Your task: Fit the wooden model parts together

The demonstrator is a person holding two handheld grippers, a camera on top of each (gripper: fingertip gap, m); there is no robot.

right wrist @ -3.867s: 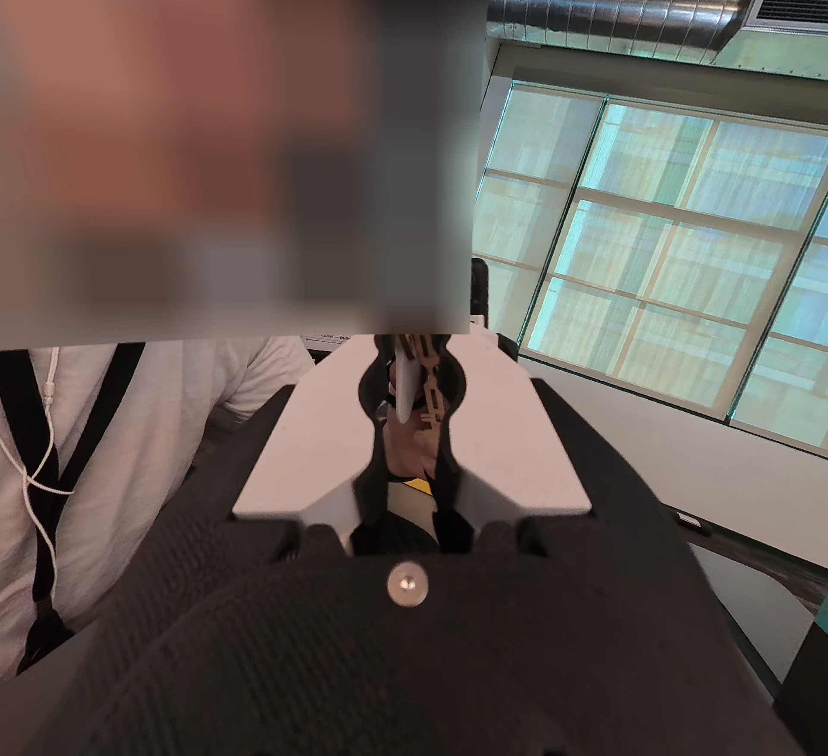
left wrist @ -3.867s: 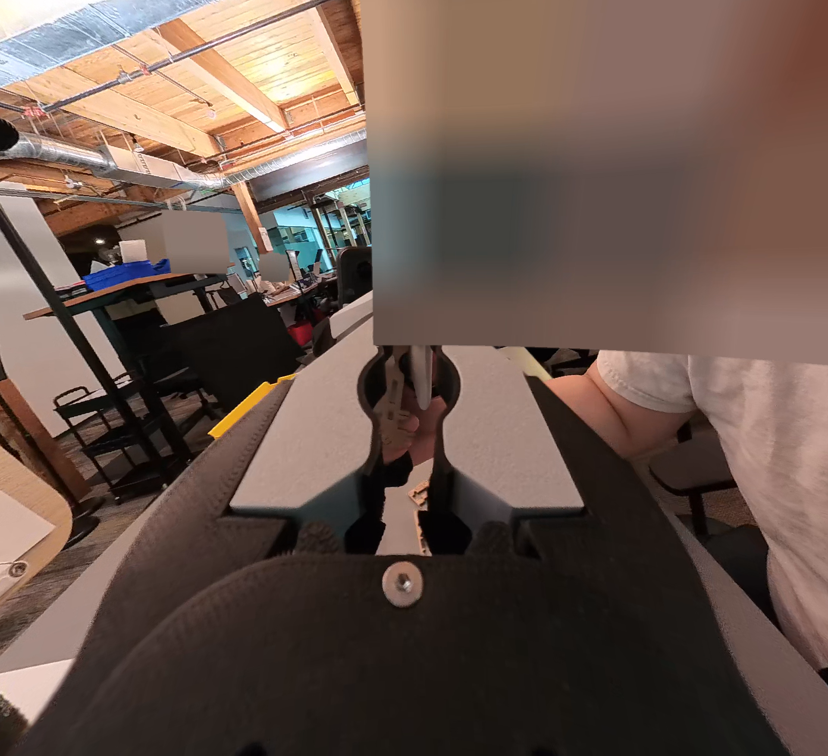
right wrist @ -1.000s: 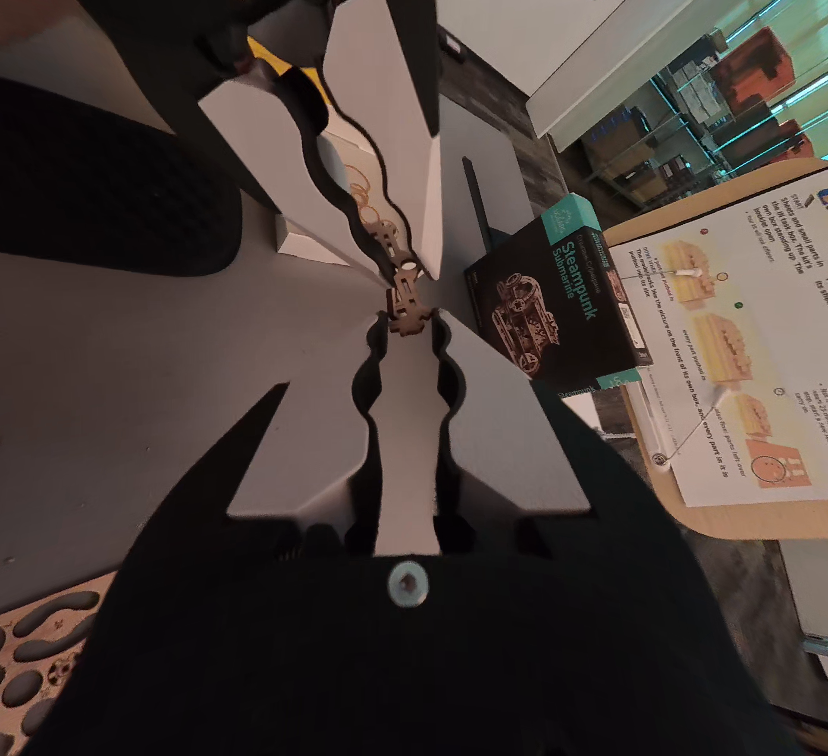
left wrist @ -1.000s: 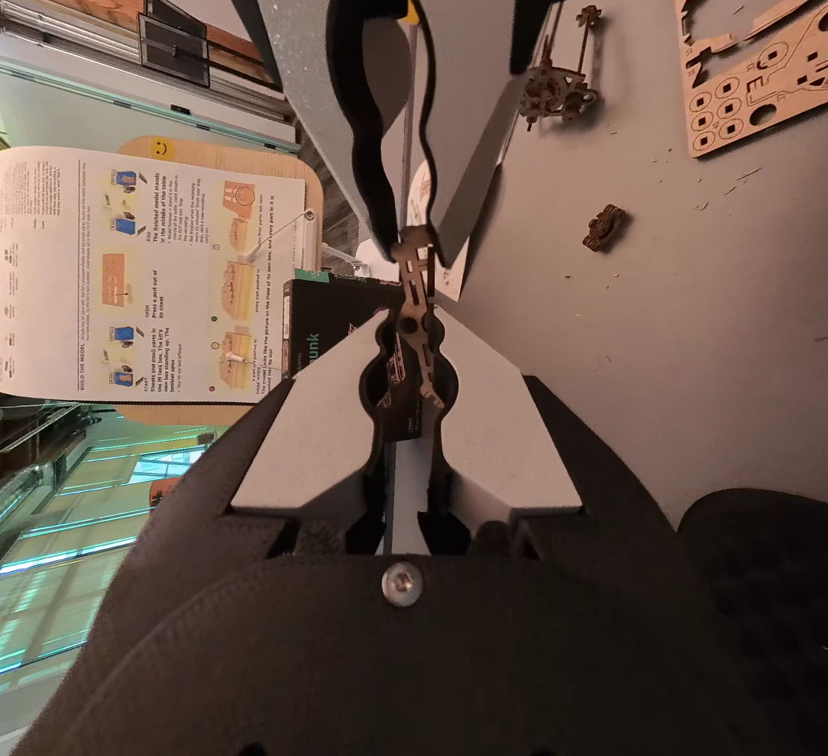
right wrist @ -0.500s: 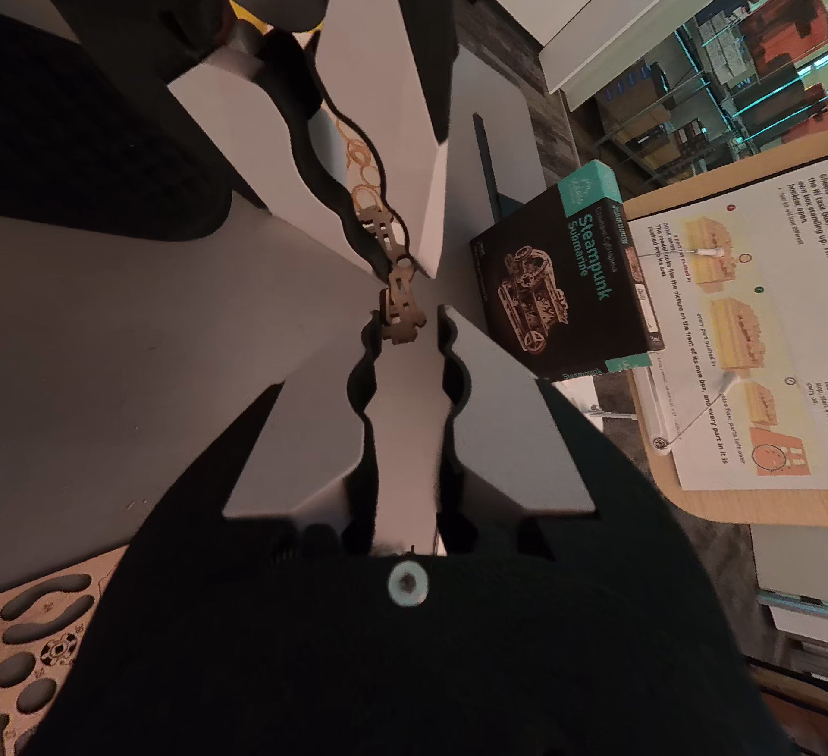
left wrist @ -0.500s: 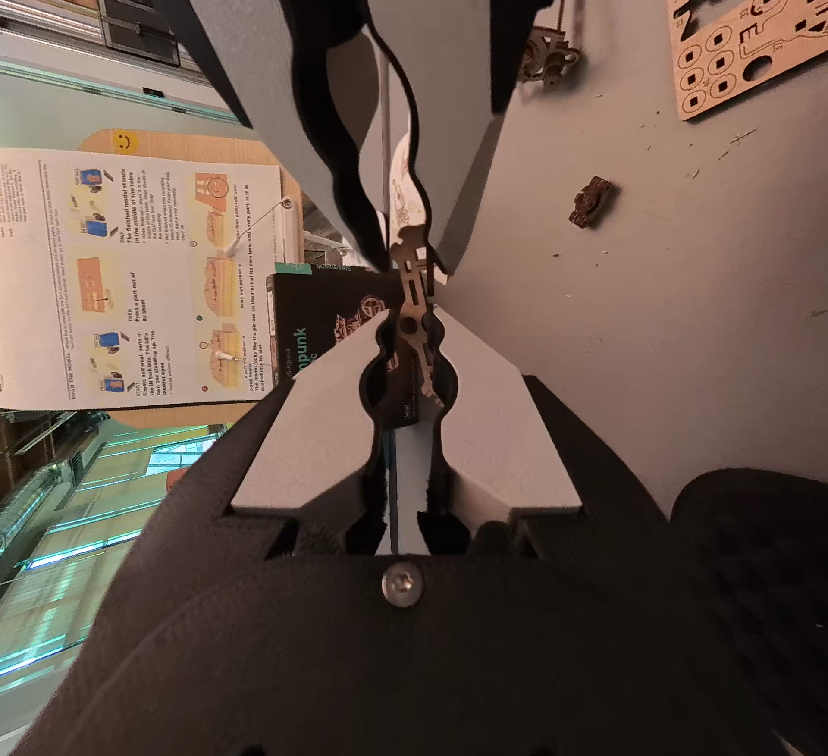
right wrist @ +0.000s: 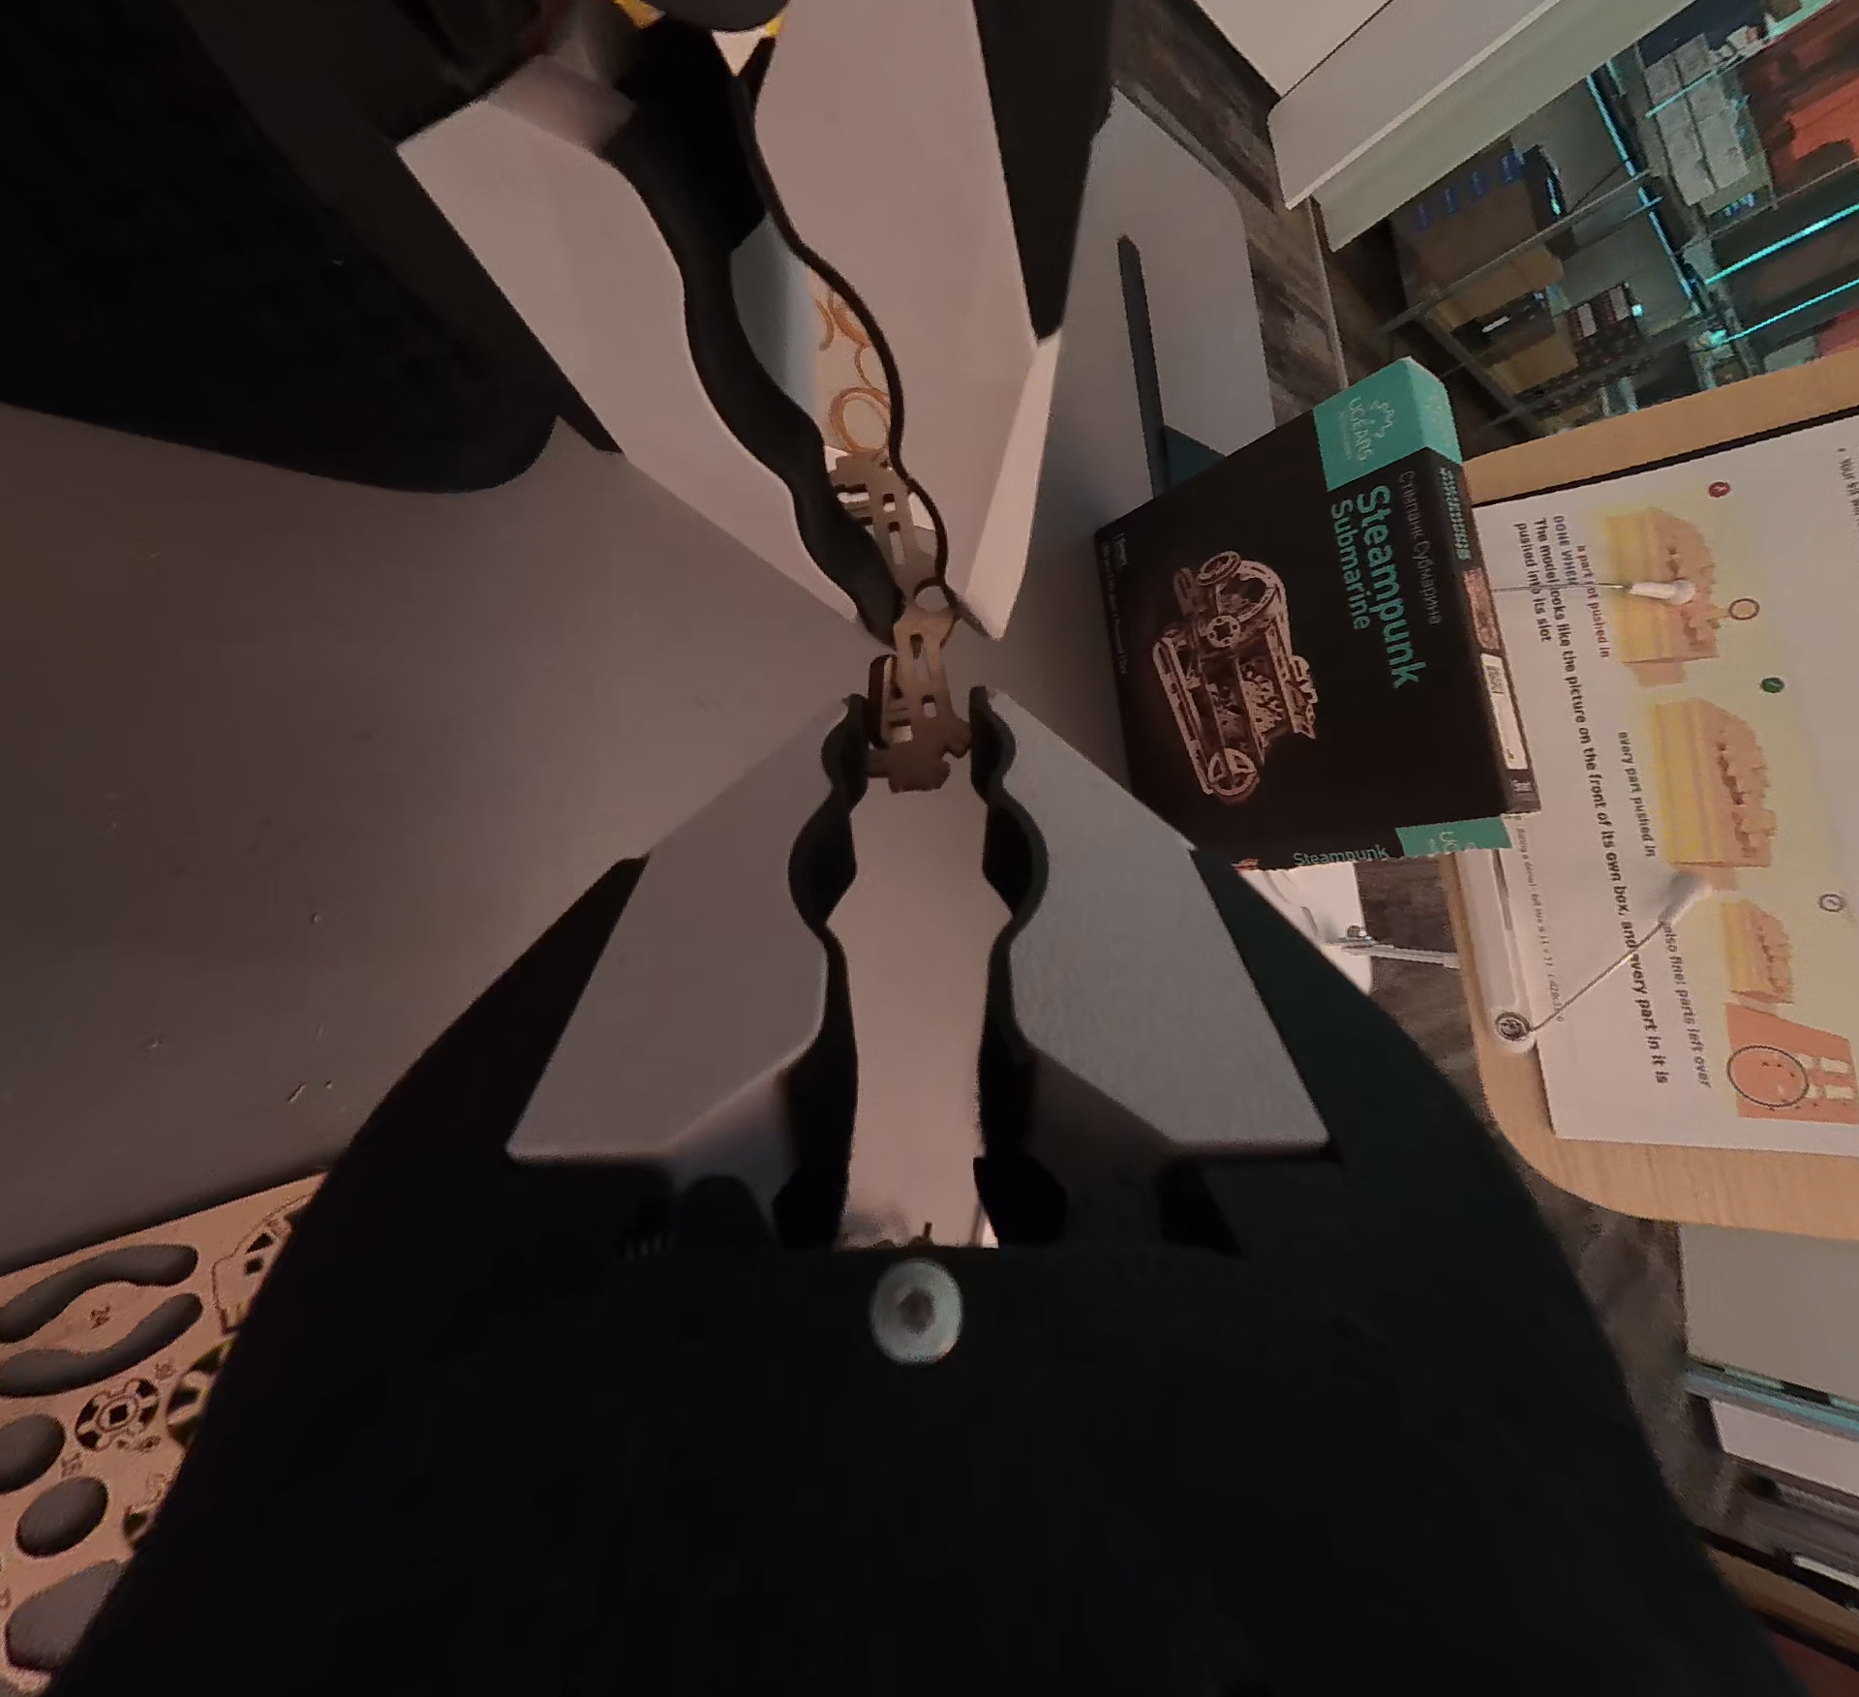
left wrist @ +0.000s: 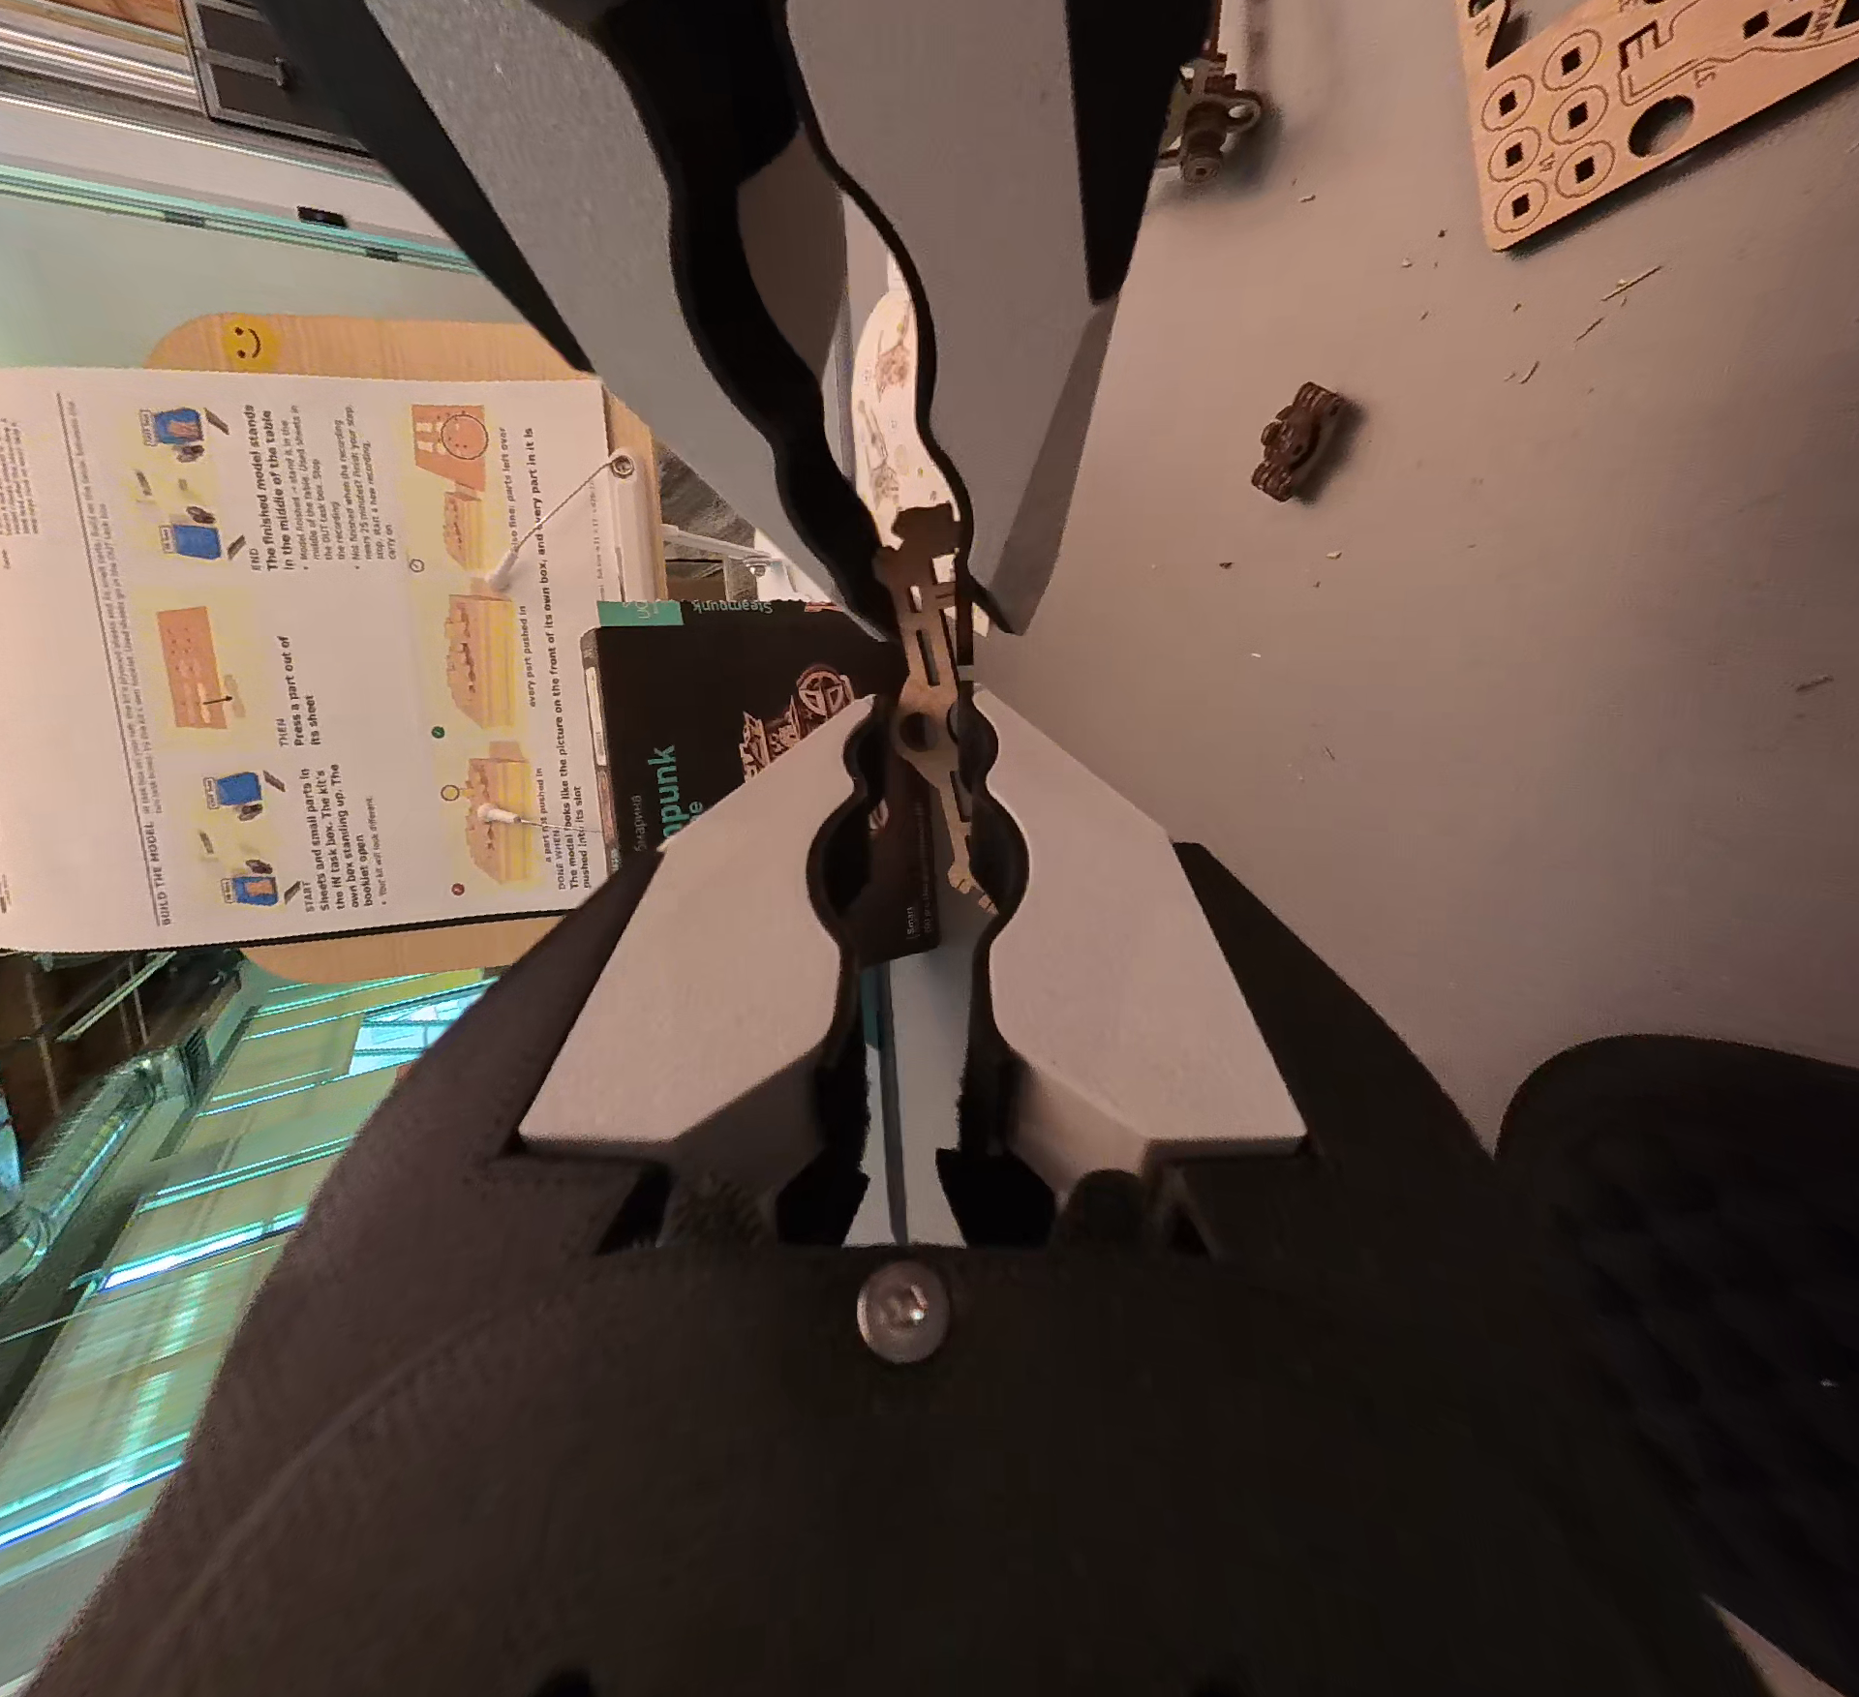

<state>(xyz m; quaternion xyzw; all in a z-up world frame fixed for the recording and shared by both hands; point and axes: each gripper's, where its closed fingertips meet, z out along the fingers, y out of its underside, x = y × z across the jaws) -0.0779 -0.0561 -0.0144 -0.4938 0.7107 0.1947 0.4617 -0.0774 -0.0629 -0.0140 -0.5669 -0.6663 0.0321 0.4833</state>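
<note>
Both grippers meet tip to tip above the grey tabletop point(left wrist: 1509, 794), sharing one thin wooden strip point(left wrist: 931, 703). Left gripper point(left wrist: 920, 723): fingers clenched on the strip's near end, which runs back between them toward 6 o'clock. Right gripper point(right wrist: 910, 723): fingers point(right wrist: 1086, 945) closed on the strip's opposite, notched end point(right wrist: 910, 733); a second small wooden piece point(right wrist: 877, 688) sits against that end at its 9 o'clock side, whether seated in a slot cannot be told. In the left wrist view the right gripper point(left wrist: 925, 583) comes in from 12 o'clock; in the right wrist view the left gripper point(right wrist: 920, 603) does likewise. The strip is off the tabletop, held in the air between the two. Elsewhere: a dark kit box point(right wrist: 1308, 643) stands at 3 o'clock of the strip in the right wrist view, an instruction sheet point(right wrist: 1660, 794) on a light wooden board point(right wrist: 1610, 1186) beyond it. In the left wrist view a small dark wooden part point(left wrist: 1298, 442) lies loose at 2 o'clock, a small gear assembly point(left wrist: 1212, 110) at 1 o'clock, and a punched plywood sheet point(left wrist: 1650, 39) at the upper right corner. Another punched sheet point(right wrist: 101, 1347) lies at 8 o'clock in the right wrist view.
</note>
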